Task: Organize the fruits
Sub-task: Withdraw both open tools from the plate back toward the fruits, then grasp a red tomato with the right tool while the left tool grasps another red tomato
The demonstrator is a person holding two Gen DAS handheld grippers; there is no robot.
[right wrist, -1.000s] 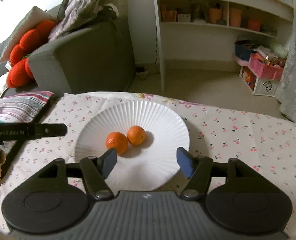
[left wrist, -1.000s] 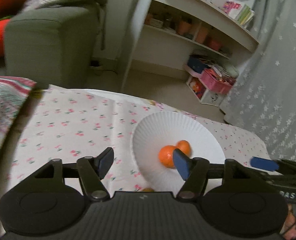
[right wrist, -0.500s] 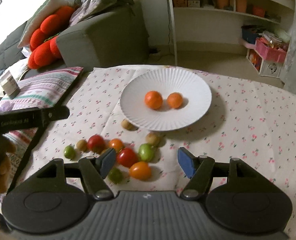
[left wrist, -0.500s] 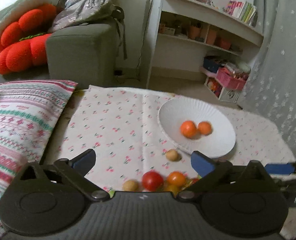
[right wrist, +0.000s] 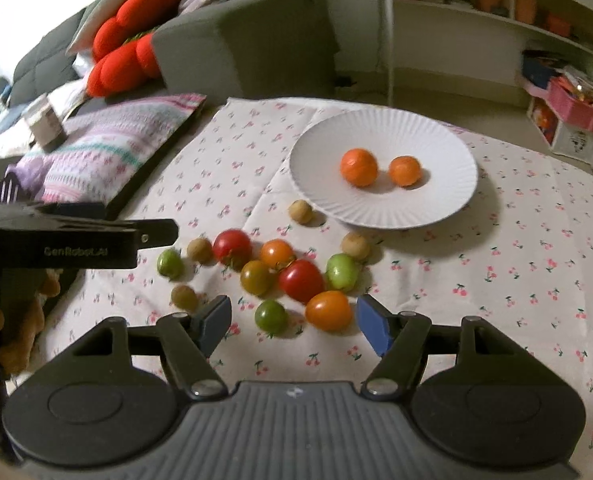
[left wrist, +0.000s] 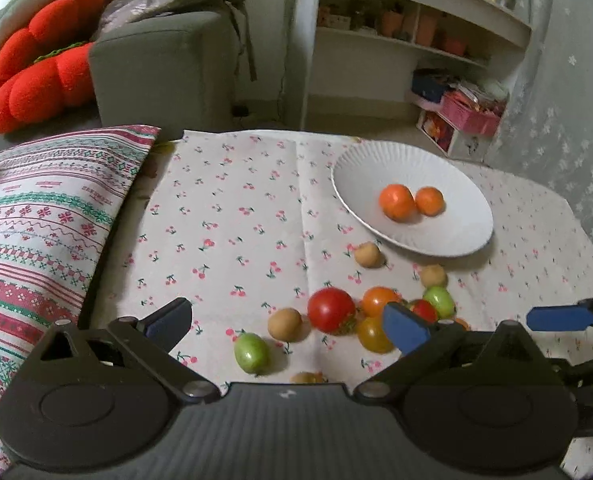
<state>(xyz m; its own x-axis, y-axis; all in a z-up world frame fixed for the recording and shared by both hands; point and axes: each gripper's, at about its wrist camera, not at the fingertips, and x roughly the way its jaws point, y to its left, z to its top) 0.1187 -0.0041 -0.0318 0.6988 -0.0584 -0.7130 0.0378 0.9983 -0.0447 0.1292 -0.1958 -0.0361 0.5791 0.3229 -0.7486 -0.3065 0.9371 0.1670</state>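
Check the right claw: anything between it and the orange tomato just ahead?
Nothing visible. The orange tomato lies on the cloth just beyond the right claw, whose jaws stand open and empty. A green tomato sits close beside it and a red one behind, neither blocking the approach.

One white paper plate (right wrist: 380,208) sits on the table, toward one o'clock of the fruit pile, and it carries two oranges (right wrist: 358,167). Off the plate, at about seven o'clock from it, lie the loose fruits: two red tomatoes (right wrist: 301,280), two orange tomatoes (right wrist: 328,310), one dull yellow-green tomato (right wrist: 255,277), three green tomatoes (right wrist: 342,272) and four small tan round fruits (right wrist: 300,211). That makes twelve loose pieces and fourteen fruits in all. Two claws are in the room, one left claw (left wrist: 288,322) and one right claw (right wrist: 294,322)
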